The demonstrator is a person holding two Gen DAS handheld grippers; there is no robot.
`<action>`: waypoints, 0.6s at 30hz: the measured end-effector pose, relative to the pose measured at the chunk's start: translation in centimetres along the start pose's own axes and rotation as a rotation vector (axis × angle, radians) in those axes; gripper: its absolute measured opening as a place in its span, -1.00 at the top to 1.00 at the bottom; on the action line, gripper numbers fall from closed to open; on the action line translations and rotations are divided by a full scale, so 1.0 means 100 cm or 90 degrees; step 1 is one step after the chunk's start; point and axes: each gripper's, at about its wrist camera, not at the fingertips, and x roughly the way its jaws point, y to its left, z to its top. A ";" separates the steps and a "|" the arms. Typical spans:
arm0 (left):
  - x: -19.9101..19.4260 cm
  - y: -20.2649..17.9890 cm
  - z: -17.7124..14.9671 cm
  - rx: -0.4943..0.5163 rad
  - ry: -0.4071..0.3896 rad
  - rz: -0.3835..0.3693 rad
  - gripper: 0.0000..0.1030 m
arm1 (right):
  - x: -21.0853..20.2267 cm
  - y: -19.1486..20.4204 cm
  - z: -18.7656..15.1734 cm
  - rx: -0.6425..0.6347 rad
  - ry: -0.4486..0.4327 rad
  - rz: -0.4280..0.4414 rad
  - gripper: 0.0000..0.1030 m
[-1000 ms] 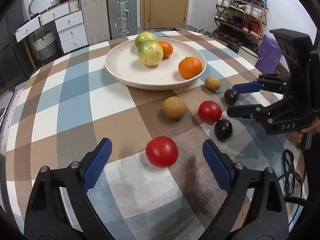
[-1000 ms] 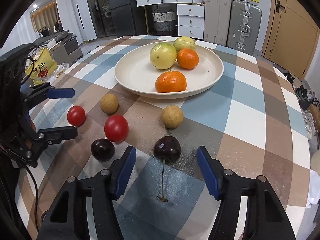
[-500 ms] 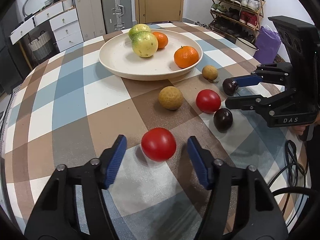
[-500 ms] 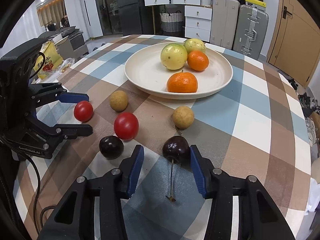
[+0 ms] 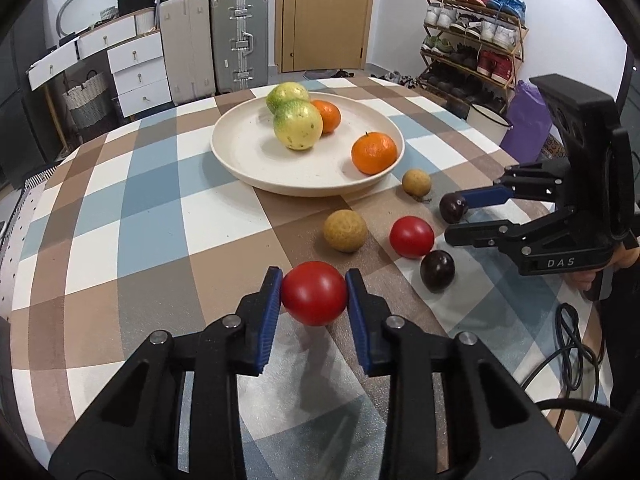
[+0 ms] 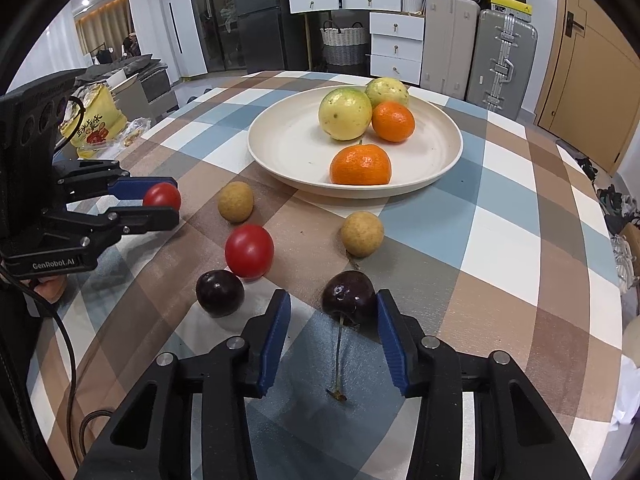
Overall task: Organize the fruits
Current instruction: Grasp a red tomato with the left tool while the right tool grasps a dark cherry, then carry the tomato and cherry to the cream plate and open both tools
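My left gripper [image 5: 313, 282] is closing, and both blue pads press on a red tomato [image 5: 314, 298] on the checked tablecloth; the right wrist view shows the same grip [image 6: 162, 196]. My right gripper [image 6: 332, 300] is also closing around a dark stemmed cherry [image 6: 350, 294]. Its right pad touches the cherry, while a gap remains at the left pad. The cream plate [image 5: 248, 160] beyond holds two yellow-green fruits and two oranges. Loose between the plate and the grippers lie a second tomato [image 5: 412, 237], a second cherry [image 5: 437, 271] and two tan round fruits [image 5: 345, 230].
A black cable [image 5: 568, 344] trails over the table's near right edge. A yellow snack bag [image 6: 94, 128] sits at the table's left side. Suitcases, white drawers and a shoe rack stand past the far edge.
The left jaws have come in from wide apart until they meet the red tomato. The right jaws have narrowed around the stemmed cherry. Neither hand has shifted noticeably.
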 end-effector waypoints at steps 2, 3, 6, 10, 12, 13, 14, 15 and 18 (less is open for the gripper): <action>-0.002 0.002 0.001 -0.009 -0.008 0.000 0.43 | 0.000 0.000 0.000 0.000 0.000 -0.001 0.22; -0.003 0.003 0.002 -0.015 -0.012 0.002 0.43 | 0.000 0.000 0.000 -0.003 0.000 -0.003 0.22; -0.006 0.005 0.003 -0.030 -0.029 0.005 0.43 | 0.000 -0.001 0.000 -0.004 -0.001 -0.005 0.22; -0.008 0.006 0.004 -0.043 -0.044 0.003 0.43 | 0.000 -0.002 0.000 -0.003 -0.003 -0.011 0.32; -0.009 0.006 0.005 -0.047 -0.045 0.005 0.43 | 0.000 -0.003 0.000 0.000 -0.006 -0.019 0.45; -0.009 0.006 0.005 -0.048 -0.048 0.008 0.43 | 0.000 -0.004 0.000 0.000 -0.007 -0.018 0.47; -0.010 0.007 0.005 -0.050 -0.052 0.009 0.43 | 0.000 -0.004 0.000 0.000 -0.007 -0.018 0.47; -0.010 0.008 0.005 -0.053 -0.054 0.008 0.43 | 0.000 -0.003 0.000 -0.001 -0.008 -0.019 0.47; -0.010 0.010 0.006 -0.062 -0.057 0.009 0.43 | -0.002 -0.003 0.001 -0.004 -0.015 -0.016 0.47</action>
